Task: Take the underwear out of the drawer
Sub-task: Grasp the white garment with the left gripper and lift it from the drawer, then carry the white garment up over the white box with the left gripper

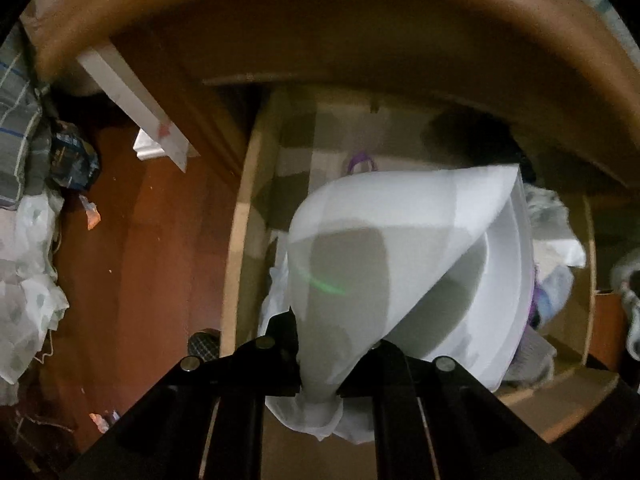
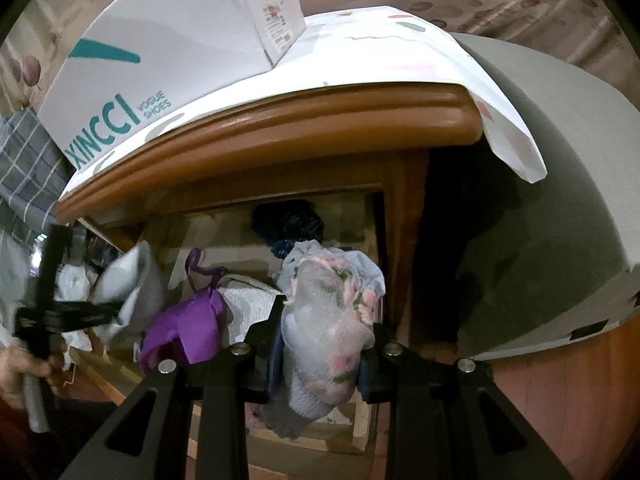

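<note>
Left wrist: white underwear (image 1: 400, 248) hides drawer (image 1: 236, 240) contents.

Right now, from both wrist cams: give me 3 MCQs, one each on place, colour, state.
1. Where is the shoe box?
A. on top of the cabinet
B. inside the drawer
C. on the floor

2. Colour of the garment in the left gripper?
A. purple
B. white
C. black

3. State of the right gripper?
A. open, nothing held
B. shut on the floral bundle
C. out of view

Answers: A, it rests on the cloth-covered top above the drawer; B, white fabric hangs from it; B, both fingers press the bundle.
</note>
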Action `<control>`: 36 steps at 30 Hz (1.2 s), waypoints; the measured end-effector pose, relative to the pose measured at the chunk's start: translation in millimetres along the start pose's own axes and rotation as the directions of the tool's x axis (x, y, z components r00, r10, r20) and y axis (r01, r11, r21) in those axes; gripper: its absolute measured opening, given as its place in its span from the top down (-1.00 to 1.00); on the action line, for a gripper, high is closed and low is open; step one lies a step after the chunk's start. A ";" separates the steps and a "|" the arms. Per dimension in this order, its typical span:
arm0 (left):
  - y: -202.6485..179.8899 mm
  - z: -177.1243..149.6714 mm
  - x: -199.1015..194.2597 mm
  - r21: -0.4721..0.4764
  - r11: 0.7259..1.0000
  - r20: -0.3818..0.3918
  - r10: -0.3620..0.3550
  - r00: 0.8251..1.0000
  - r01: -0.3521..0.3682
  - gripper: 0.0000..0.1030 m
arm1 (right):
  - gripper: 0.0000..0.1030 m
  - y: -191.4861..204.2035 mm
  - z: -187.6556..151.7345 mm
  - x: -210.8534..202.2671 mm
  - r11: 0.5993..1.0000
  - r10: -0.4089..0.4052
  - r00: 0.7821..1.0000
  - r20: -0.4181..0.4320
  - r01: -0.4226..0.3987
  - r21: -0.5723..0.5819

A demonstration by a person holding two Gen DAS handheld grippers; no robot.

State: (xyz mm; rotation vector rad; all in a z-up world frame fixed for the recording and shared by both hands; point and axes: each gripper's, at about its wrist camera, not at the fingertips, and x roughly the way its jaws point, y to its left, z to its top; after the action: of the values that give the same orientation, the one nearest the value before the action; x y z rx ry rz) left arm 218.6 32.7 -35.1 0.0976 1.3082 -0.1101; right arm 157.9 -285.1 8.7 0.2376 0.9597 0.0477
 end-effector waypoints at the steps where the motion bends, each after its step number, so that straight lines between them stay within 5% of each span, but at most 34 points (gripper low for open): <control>1: -0.1 -1.3 -9.0 0.002 1.000 0.016 -0.005 1.000 0.005 0.82 | 0.45 1.0 -0.2 0.7 1.000 -0.003 1.000 -0.003 0.002 -0.004; 20: 6.3 -27.5 -141.3 0.059 0.998 0.223 -0.048 0.974 0.035 0.82 | 0.45 5.2 -6.2 11.3 0.998 -0.046 0.998 -0.036 0.045 -0.036; 36: 17.3 -15.4 -270.3 0.089 0.995 0.416 -0.077 0.906 0.044 0.82 | 0.45 7.7 -7.0 16.2 0.997 -0.061 0.997 -0.052 0.058 -0.053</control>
State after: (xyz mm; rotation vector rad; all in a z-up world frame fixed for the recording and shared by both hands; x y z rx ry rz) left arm 137.1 58.9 222.3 0.0932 0.8758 -0.2227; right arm 162.0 -274.0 -6.4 0.1610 1.0173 0.0239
